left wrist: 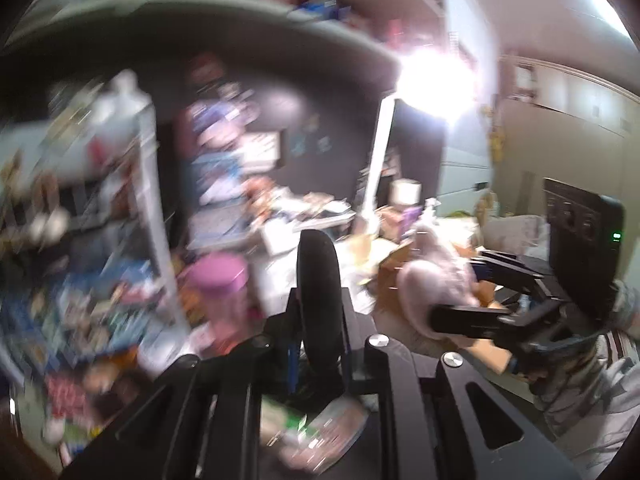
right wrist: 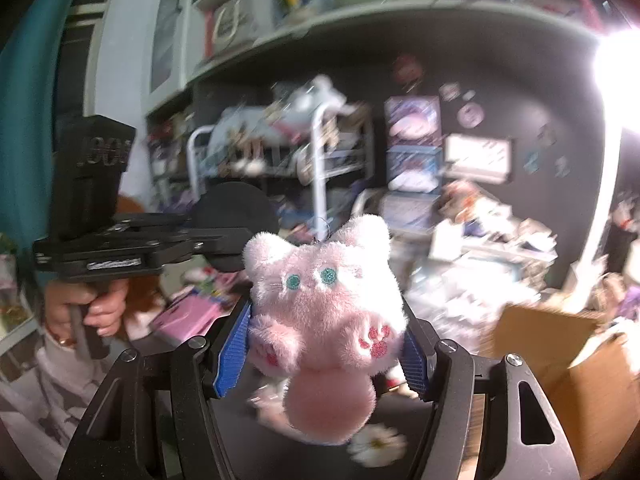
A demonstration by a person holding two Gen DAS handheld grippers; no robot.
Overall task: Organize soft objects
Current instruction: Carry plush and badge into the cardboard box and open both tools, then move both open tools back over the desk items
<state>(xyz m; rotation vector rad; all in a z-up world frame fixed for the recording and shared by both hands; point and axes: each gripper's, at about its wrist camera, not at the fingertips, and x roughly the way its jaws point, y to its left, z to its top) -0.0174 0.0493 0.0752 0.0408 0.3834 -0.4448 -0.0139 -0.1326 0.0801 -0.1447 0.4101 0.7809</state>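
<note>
The long grey shelf (right wrist: 400,20) arches over both views, but only the right wrist view shows what is packed on it: boxes and books in a row, blurred. Under it, the white metal rack (right wrist: 320,160) with cluttered tiers shows whole in the right wrist view; the left wrist view catches only one of its white posts beside smeared packaging. A bright lamp (left wrist: 432,76) burns out part of each picture; its white stem is clearer from the left wrist. The brown cardboard box (right wrist: 560,360), open at low right, is plain from the right wrist and only a sliver from the left.

The left wrist view alone shows a pink-lidded jar (left wrist: 218,280) among the clutter, too blurred to read.

The right gripper (right wrist: 328,340) grasps the pink plush cat (right wrist: 324,308) across its body, blue-padded fingers (right wrist: 234,348) pressing its sides, face and green eyes towards the camera, held up clear of the mess below. From the left wrist the same toy is only a pale pink blur (left wrist: 432,280) with the black fingers clamped on it.

The left gripper (left wrist: 318,300) is clenched on a flat black disc (left wrist: 318,288), seen edge-on from its own camera. The right wrist view shows the disc's round face (right wrist: 236,208), and the person's hand (right wrist: 86,308) around the gripper's handle, a ring on one finger.

A white daisy-like flower (right wrist: 376,444) lies blurred below the cat, seen only from the right wrist.
</note>
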